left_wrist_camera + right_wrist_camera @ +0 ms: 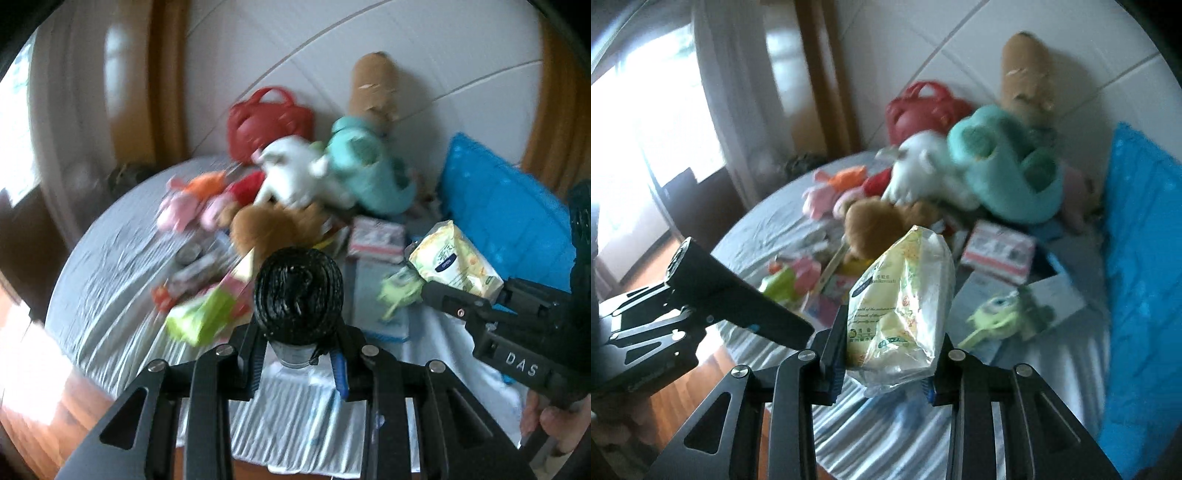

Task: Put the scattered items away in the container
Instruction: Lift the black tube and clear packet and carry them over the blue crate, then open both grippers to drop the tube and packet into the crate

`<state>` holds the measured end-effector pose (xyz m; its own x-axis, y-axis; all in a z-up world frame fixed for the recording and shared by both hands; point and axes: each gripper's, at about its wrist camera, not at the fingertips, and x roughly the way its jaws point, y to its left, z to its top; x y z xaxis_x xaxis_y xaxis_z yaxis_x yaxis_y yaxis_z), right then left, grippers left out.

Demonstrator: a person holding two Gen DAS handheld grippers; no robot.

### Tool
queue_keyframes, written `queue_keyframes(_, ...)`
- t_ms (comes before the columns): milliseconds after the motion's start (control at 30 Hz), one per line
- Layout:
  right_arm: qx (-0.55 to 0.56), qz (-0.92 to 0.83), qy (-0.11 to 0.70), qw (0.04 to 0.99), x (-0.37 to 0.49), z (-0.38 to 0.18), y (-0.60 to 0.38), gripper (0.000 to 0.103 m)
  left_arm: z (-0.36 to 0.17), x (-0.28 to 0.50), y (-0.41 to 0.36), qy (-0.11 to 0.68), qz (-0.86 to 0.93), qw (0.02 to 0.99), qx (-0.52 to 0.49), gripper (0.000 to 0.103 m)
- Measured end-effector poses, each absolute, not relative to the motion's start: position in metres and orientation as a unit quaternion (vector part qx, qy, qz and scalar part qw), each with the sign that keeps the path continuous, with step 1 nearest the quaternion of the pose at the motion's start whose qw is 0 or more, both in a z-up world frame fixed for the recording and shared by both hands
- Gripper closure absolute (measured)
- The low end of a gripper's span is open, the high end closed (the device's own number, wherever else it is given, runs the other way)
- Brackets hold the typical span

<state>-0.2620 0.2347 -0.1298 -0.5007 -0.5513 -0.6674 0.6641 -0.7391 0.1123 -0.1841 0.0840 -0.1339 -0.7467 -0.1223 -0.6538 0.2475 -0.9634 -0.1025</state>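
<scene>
Both views blurred by motion; fine detail unreliable.

Far left: bright window and a brown curtain behind the bed [110,258], which carries a grey sheet with a striped cloth nearest the cameras.

Left-centre of the bed: pink and orange soft toys [184,201], a green packet [201,319] and small flat boxes in a loose heap, all touching or overlapping.

Left tool [299,354]: pinching a black coiled roll [298,295]. The roll sits upright between the fingers, held above the bed clutter. In the right wrist view this tool enters from the left edge; its tip cannot be read there.

Centre, rear: red bag [267,120] against the wall. In front of it a white plush [295,173], a brown plush [275,225] and a teal plush [369,170], piled together. A tan plush [375,90] stands upright behind the teal one.

Right tool [886,369]: pinching a yellow-green tissue pack [905,306] by its lower end; the pack is tilted, clear of the bed.

Right of centre: a small green one-eyed toy [1001,314] lying on a pale flat box [1052,299].

Far right: blue pillow [1141,258] along the bed's edge.

No clear container identifiable.
</scene>
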Motion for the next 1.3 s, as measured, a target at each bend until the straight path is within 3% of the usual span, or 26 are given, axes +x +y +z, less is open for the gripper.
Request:
queue_keyframes(233, 0.293, -0.907, 0.054, 0.296, -0.268, -0.052, 0.302, 0.072, -0.066, -0.226, 0.14, 0.054, -0.956, 0.027, 0.288, 0.073)
queue_keyframes(467, 0.223, -0.953, 0.025, 0.204, -0.282, 0.025, 0.434, 0.072, 0.002, -0.293, 0.248, 0.022, -0.973, -0.052, 0.222, 0.073)
queue_keyframes(667, 0.219, -0.969, 0.008, 0.115, -0.3, 0.043, 0.544, 0.072, 0.07, -0.337, 0.365, -0.003, -0.977, -0.132, 0.167, 0.073)
queue_keyframes(800, 0.248, -0.966, -0.004, 0.067, -0.316, 0.031, 0.604, 0.072, 0.079, -0.361, 0.44, -0.023, -0.966, -0.182, 0.181, 0.073)
queue_keyframes(1033, 0.282, -0.959, -0.018, 0.034, -0.333, 0.002, 0.653, 0.07, 0.027, -0.391, 0.502, -0.051, -0.938, -0.209, 0.273, 0.073)
queue_keyframes(1067, 0.282, -0.959, -0.018, 0.03, -0.333, 0.0, 0.657, 0.068, 0.021, -0.392, 0.504, -0.051, -0.935, -0.209, 0.283, 0.072)
queue_keyframes(1100, 0.281, -0.959, -0.017, 0.024, -0.334, -0.001, 0.659, 0.054, 0.015, -0.393, 0.506, -0.051, -0.931, -0.208, 0.294, 0.07)
queue_keyframes(1133, 0.28, -0.96, -0.016, 0.018, -0.334, -0.001, 0.661, 0.027, 0.011, -0.391, 0.506, -0.051, -0.931, -0.206, 0.297, 0.054)
queue_keyframes(1167, 0.277, -0.961, -0.016, 0.012, -0.335, -0.002, 0.661, 0.015, 0.008, -0.388, 0.504, -0.051, -0.932, -0.202, 0.296, 0.032)
queue_keyframes(1200, 0.274, -0.961, -0.016, 0.007, -0.335, -0.002, 0.662, 0.003, 0.007, -0.385, 0.503, -0.052, -0.934, -0.198, 0.292, 0.023)
queue_keyframes(1300, 0.273, -0.962, -0.019, 0.005, -0.336, -0.003, 0.661, 0.002, 0.007, -0.378, 0.498, -0.052, -0.939, -0.191, 0.282, 0.019)
